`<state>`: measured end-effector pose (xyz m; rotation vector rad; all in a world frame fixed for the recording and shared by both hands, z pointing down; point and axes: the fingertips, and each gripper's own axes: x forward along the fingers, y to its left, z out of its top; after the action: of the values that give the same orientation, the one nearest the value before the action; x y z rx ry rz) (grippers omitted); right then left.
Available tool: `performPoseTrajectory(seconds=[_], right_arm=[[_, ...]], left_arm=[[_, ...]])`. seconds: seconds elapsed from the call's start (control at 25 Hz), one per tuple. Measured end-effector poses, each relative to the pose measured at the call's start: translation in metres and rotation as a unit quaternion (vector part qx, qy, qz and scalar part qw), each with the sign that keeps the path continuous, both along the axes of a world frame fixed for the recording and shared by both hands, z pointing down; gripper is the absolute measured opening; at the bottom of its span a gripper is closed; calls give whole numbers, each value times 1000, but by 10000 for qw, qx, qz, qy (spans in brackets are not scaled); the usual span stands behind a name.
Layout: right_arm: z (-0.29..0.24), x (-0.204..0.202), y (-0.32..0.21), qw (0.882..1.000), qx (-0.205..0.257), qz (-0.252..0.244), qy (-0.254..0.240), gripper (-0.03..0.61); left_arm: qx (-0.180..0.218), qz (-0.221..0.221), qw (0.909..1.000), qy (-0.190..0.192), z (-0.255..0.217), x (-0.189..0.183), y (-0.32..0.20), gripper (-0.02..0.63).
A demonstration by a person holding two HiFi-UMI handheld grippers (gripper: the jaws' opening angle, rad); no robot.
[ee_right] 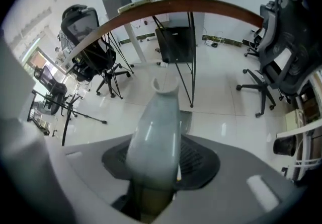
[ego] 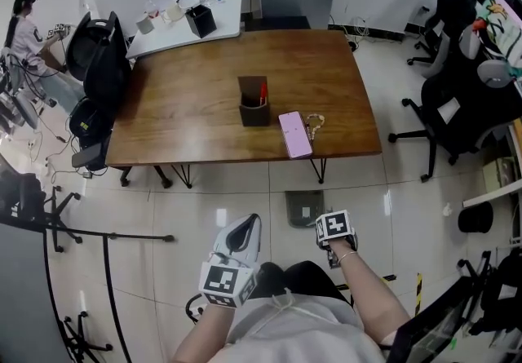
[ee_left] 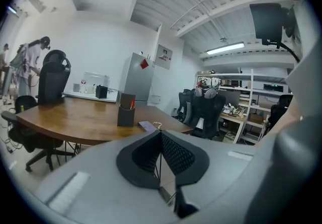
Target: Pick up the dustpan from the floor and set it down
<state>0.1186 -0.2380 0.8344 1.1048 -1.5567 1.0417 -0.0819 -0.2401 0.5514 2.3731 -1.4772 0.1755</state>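
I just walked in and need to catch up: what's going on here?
A person in front of a wooden table holds a gripper in each hand. The right gripper points down at the floor, its jaws closed on the dustpan by its pale handle. The left gripper is empty, jaws together, aimed toward the table. The pan itself is not visible, so I can't tell whether it has left the floor.

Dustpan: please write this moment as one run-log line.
right claw shut on dustpan handle | left claw shut, empty | dustpan on floor
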Motion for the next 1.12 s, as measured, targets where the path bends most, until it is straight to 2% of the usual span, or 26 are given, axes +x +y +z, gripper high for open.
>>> performPoseTrajectory(seconds=[0.08,0.16,0.48,0.64,0.8,0.92,1.12], right_arm=[[-2,-1,-6,9998,158,44,95,90],[-3,-4,-6,9996,232,19,169,30],[-8,0,4,9998,116,163,29,5],[-51,-7,19,9996,100,247,-130,3],[-116,-11,42,9990,122,323,-268,2],[-169,-19,63,9976,432,341,-417,2],[-239,-32,94,9902,1214,140,-683,2]], left_arm=[[-3,-26,10000,31,5,1,-3,15],[0,-13,10000,44,7,4,-4,15],[-30,101,9999,63,-5,6,0,15],[-54,233,9997,33,-32,3,12,15],[-24,393,9992,6,-66,-2,23,15],[60,552,9984,123,-87,5,35,15],[320,658,9972,154,-109,27,65,15]])
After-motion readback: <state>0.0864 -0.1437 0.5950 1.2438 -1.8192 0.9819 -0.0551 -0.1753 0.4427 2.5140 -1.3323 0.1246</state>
